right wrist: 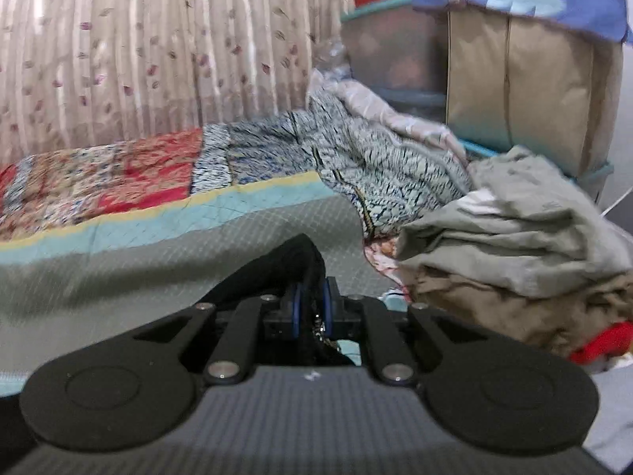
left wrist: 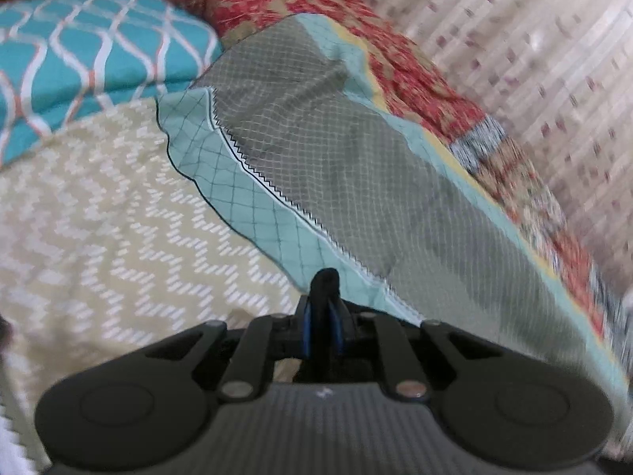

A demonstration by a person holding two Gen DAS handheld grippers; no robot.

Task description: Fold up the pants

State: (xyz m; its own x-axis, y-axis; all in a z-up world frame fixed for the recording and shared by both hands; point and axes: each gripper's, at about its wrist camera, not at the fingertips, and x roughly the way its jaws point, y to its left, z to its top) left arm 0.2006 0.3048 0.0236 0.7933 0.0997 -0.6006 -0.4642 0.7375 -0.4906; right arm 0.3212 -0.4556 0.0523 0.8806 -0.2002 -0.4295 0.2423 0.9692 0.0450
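The pants are black cloth, and only small parts of them show. In the left wrist view a dark tuft of the pants sticks up between the blue pads of my left gripper, which is shut on it. In the right wrist view a larger fold of the black pants bulges up and to the left out of my right gripper, whose pads press on it. Both grippers hover over a grey-green stitched quilt with a teal border. The rest of the pants is hidden under the gripper bodies.
A teal patterned pillow and a beige chevron sheet lie to the left. A red patchwork cover and a striped curtain stand behind. To the right a pile of grey and tan clothes sits before tan storage bags.
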